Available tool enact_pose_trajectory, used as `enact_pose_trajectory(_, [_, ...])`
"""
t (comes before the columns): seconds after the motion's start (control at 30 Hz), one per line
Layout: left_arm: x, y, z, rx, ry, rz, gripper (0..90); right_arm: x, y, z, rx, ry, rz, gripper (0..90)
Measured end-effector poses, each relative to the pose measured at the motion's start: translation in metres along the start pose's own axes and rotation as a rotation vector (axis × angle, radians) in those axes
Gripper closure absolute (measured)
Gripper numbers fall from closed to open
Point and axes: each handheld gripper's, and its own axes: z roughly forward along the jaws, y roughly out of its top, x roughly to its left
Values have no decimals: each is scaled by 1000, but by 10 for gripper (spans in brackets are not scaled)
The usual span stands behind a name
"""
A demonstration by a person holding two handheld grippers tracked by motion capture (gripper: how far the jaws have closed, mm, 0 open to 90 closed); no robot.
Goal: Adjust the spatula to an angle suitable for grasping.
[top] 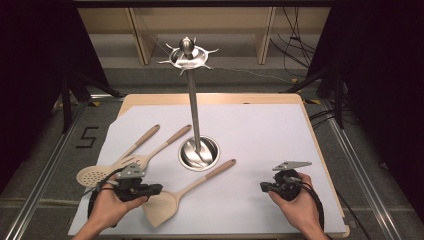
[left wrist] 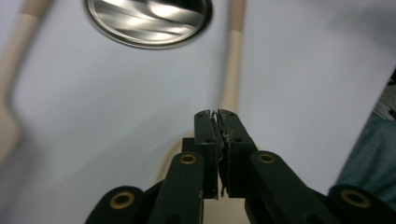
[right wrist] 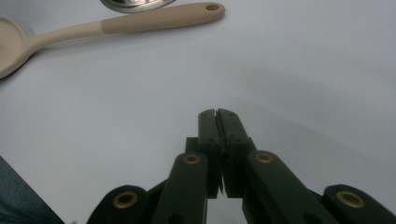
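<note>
A person's two hands rest on a white-covered tabletop (top: 260,130), each holding a black gripper. The left gripper (top: 159,188) lies just beside the blade of a beige spatula (top: 165,204), its fingers (left wrist: 206,135) clenched together with nothing between them; in the left gripper view the spatula's handle runs straight ahead from the closed tips toward the shiny round base of a steel rack (top: 199,152). The right gripper (top: 262,187) sits well apart at the near right of the tabletop, pointing left toward the spatula's handle, its fingers (right wrist: 208,130) likewise clenched on nothing. The rack stands upright at mid-table, a tall pole topped by a ring of hooks, all bare. To its left lie two more beige utensils, a slotted turner (top: 137,161) and a round skimmer (top: 92,176) with holes, their handles angled toward the far edge and side by side.
</note>
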Motion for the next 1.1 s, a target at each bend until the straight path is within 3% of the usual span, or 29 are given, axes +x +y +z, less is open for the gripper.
enact_pose_trajectory(0.17, [-24, 3, 25, 99, -66, 38, 889, -2, 2, -1, 48, 32, 5, 900])
enact_pose_trajectory(0.2, [-29, 3, 30, 114, -85, 44, 889, -2, 1, 0, 44, 17, 0, 900])
enact_pose_trajectory(0.27, [-36, 3, 37, 172, -102, 88, 889, -1, 0, 0, 49, 26, 4, 900])
enact_pose_trajectory(0.3, [-40, 2, 40, 201, -109, 90, 889, 1, 0, 1, 48, 27, 18, 900])
enact_pose_trajectory(0.33, [-41, 3, 43, 236, -117, 131, 889, 2, -1, 2, 30, 19, 19, 900])
enact_pose_trajectory(0.37, [-45, 1, 46, 249, -114, 123, 889, 2, -1, 2, 37, 22, 25, 900])
enact_pose_trajectory(0.4, [-47, 0, 48, 278, -113, 149, 889, 0, 0, 2, 44, 22, -4, 900])
enact_pose_trajectory(0.5, [-52, -7, 54, 330, -104, 151, 889, 1, 0, 2, 45, 27, -2, 900])
enact_pose_trajectory(0.63, [-53, -8, 52, 338, -91, 164, 890, 5, -1, 3, 42, 28, 42, 900])
enact_pose_trajectory(0.7, [-52, -8, 52, 338, -90, 169, 890, 5, 0, 3, 45, 28, 43, 900])
enact_pose_trajectory(0.73, [-53, -8, 51, 340, -89, 158, 891, 1, 1, 3, 59, 27, 2, 900])
enact_pose_trajectory(0.87, [-52, -8, 49, 356, -64, 184, 892, 1, 1, 4, 57, 28, 6, 900])
enact_pose_trajectory(0.97, [-49, -8, 45, 357, -55, 171, 891, 0, 0, 4, 25, 19, 8, 900])
enact_pose_trajectory(1.03, [-51, -8, 44, 352, -48, 169, 888, -2, 1, 2, 45, 31, 4, 895])
enact_pose_trajectory(1.07, [-50, -7, 44, 345, -54, 180, 881, 1, 1, 1, 46, 31, 57, 888])
enact_pose_trajectory(1.1, [-51, -6, 42, 340, -57, 179, 867, 1, 1, 0, 48, 36, 55, 883])
